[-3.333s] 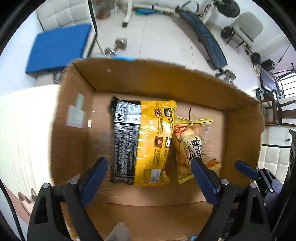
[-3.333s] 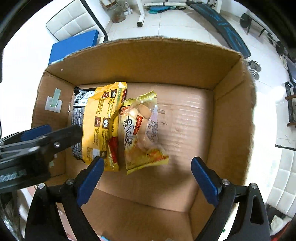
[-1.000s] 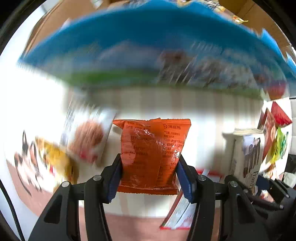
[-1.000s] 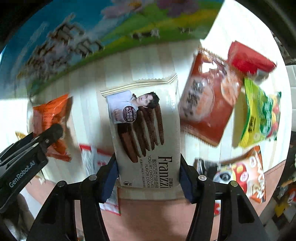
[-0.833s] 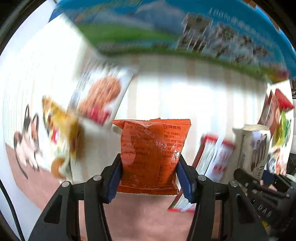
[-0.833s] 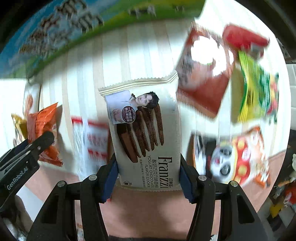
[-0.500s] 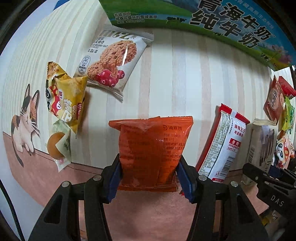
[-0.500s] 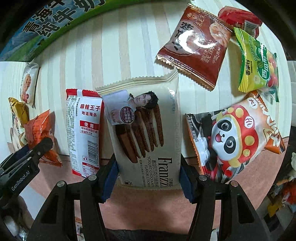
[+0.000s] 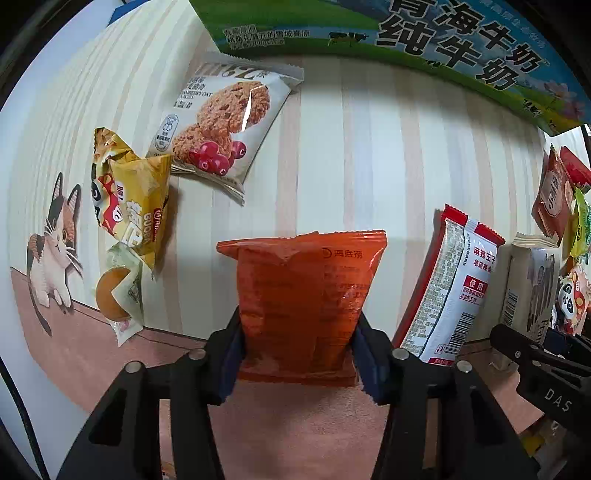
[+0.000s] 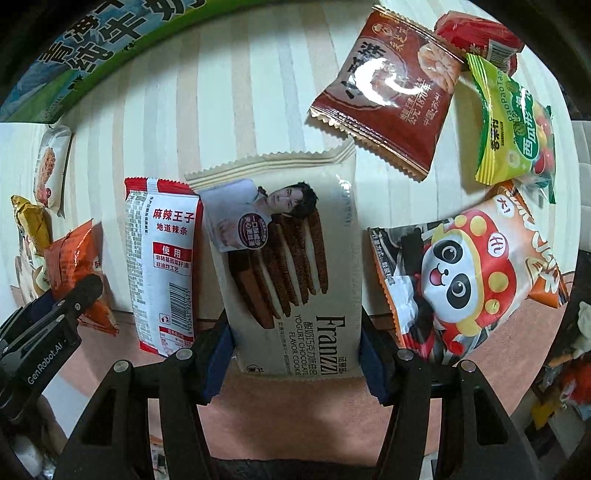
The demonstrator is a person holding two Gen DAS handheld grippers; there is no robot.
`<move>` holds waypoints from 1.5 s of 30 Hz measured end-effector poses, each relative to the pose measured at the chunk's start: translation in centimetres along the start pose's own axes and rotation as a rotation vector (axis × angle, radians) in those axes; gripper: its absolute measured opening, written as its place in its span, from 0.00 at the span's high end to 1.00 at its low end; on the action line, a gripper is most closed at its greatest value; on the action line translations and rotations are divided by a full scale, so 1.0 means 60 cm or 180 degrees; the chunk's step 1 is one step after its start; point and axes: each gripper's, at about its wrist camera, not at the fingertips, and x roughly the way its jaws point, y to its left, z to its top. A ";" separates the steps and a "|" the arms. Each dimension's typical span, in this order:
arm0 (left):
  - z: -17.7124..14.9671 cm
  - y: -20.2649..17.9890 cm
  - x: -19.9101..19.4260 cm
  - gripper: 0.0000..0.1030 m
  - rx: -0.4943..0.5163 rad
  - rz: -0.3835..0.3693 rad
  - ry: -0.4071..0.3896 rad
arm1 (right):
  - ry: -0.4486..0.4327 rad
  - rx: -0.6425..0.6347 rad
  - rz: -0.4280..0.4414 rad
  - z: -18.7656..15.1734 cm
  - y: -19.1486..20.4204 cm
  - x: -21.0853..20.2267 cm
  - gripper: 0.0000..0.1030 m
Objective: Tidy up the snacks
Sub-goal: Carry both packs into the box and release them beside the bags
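Left wrist: striped mat (image 9: 369, 155); each hand-held gripper clamps one snack packet.

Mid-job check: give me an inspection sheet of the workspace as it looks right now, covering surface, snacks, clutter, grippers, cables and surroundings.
Surface: striped table mat with a cat print at its left edge.
Job's things: orange snack bag in the left gripper; Franzzi cookie pack in the right gripper. Loose on the mat: oat cookie pack, yellow bag, red-and-white spicy strip pack, brown pastry pack, green pack, panda bag.
Clutter: milk carton box along the far edge.
Grippers: both jaws clamp their packs.
Cables: black cable at the lower left.
Surroundings: nothing seen clearly.
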 end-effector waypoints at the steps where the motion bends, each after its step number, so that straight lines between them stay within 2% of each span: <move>1: 0.000 0.000 -0.005 0.57 -0.0004 -0.0010 -0.0008 | -0.0009 -0.0008 0.0004 -0.007 -0.001 -0.005 0.39; 5: -0.002 0.002 -0.028 0.58 -0.0012 -0.0050 -0.0071 | -0.0072 -0.0023 0.0054 -0.022 -0.003 -0.023 0.40; 8: -0.007 0.001 -0.069 0.58 -0.0033 -0.0183 -0.0169 | -0.0132 -0.0038 0.0176 -0.029 -0.003 -0.049 0.40; 13: 0.006 -0.004 -0.200 0.58 -0.0022 -0.0480 -0.0523 | -0.0309 -0.0124 0.0502 -0.042 -0.002 -0.136 0.40; 18: 0.074 -0.008 -0.323 0.58 0.0014 -0.0697 -0.0826 | -0.0678 -0.0214 0.0825 -0.019 -0.007 -0.272 0.40; 20: 0.125 -0.008 -0.352 0.58 0.0034 -0.0669 -0.0901 | -0.0836 -0.0234 0.0921 0.015 -0.013 -0.329 0.40; 22: 0.180 -0.009 -0.369 0.58 0.0059 -0.0553 -0.0959 | -0.1002 -0.0246 0.0887 0.057 -0.020 -0.371 0.40; 27: 0.308 -0.010 -0.352 0.58 0.0007 -0.0353 -0.0843 | -0.1226 -0.0205 0.0619 0.198 -0.027 -0.417 0.40; 28: 0.340 -0.010 -0.342 0.58 0.0002 -0.0302 -0.0791 | -0.1228 -0.0200 0.0570 0.225 -0.021 -0.417 0.40; 34: 0.453 -0.003 -0.270 0.58 -0.0010 -0.0164 -0.0477 | -0.1076 -0.0108 0.0366 0.370 -0.016 -0.391 0.40; 39: 0.498 0.004 -0.221 0.58 -0.0066 -0.0140 -0.0261 | -0.0920 -0.0070 0.0227 0.449 -0.012 -0.354 0.40; 45: 0.531 0.010 -0.183 0.56 -0.0184 -0.0120 -0.0099 | -0.0818 -0.0050 0.0094 0.476 -0.011 -0.321 0.37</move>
